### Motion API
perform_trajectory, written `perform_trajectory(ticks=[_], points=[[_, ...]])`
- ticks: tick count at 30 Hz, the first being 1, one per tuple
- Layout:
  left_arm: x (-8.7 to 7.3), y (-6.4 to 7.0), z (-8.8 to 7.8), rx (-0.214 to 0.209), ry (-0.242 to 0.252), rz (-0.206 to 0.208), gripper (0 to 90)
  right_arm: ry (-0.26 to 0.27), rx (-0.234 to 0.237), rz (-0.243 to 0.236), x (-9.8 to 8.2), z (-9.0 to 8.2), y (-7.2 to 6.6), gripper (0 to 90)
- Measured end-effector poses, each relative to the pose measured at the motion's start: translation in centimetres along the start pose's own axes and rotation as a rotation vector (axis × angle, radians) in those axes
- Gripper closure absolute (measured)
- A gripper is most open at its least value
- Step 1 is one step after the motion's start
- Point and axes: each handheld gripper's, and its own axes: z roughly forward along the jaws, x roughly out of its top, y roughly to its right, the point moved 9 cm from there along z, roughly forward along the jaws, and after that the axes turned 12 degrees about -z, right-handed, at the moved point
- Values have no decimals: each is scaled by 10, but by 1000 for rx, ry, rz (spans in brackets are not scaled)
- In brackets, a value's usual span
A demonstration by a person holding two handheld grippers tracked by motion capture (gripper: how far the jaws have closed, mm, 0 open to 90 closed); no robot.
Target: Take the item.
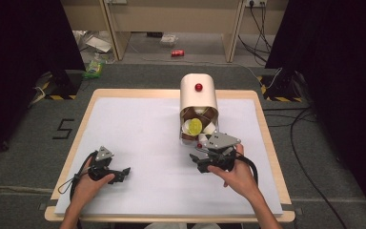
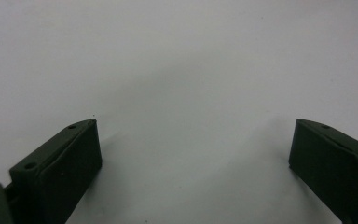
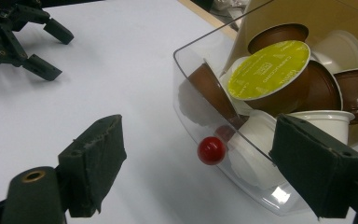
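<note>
With its jaws apart and empty, the right gripper (image 3: 200, 172) lines up on the small red knob (image 3: 211, 150) of the clear plastic drawer (image 3: 186, 60) full of coffee capsules, likely next to close on it and pull, while the left gripper (image 2: 191, 154) rests open on the white table (image 1: 138, 129).

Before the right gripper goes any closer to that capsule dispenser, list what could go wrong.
1. The right gripper stands open around the red knob on the clear drawer front. The knob is small and round, so the fingers may slip off it.
2. Capsules, including the yellow-lidded capsule, are heaped loosely behind that clear front. A sharp pull could spill them onto the table.
3. The left gripper rests open, far from the dispenser, so nothing steadies it; it may slide.
</note>
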Motion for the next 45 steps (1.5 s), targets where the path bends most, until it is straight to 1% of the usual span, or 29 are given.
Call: perform_trajectory(ticks=[8, 10, 12, 14, 19, 24, 25, 27, 28, 29, 30, 32, 35, 37, 45], points=[[0, 0, 0, 0, 0, 0, 18, -5, 10, -6, -1, -1, -3, 183], [0, 0, 0, 0, 0, 0, 18, -5, 12, -5, -1, -2, -2, 199], [0, 0, 0, 0, -1, 0, 18, 4, 20, 14, 0, -3, 0, 215], [0, 0, 0, 0, 0, 0, 18, 4, 21, 17, 0, -4, 0, 215], [0, 0, 0, 1, -1, 1, 18, 23, 2, 20, 4, -9, 4, 223], [0, 0, 0, 1, -1, 1, 18, 28, -28, 3, 9, -13, 10, 230], [0, 0, 0, 1, -1, 1, 18, 28, -40, 1, 10, -13, 14, 231], [0, 0, 0, 1, -1, 1, 17, 27, -44, 1, 11, -13, 16, 233], [0, 0, 0, 1, -1, 1, 17, 28, -52, 0, 11, -13, 19, 233], [0, 0, 0, 1, -1, 1, 17, 33, -58, 10, 13, -13, 24, 235], [0, 0, 0, 1, -1, 1, 17, 33, -58, 10, 13, -13, 24, 235], [0, 0, 0, 1, -1, 1, 17, 43, -56, 20, 15, -11, 28, 236], [0, 0, 0, 1, -2, 1, 17, 41, -66, 20, 16, -10, 31, 239], [0, 0, 0, 1, -2, 2, 17, 34, -71, 16, 18, -7, 35, 260], [0, 0, 0, 1, -1, 1, 17, 14, -76, 12, 15, -1, 43, 265]])
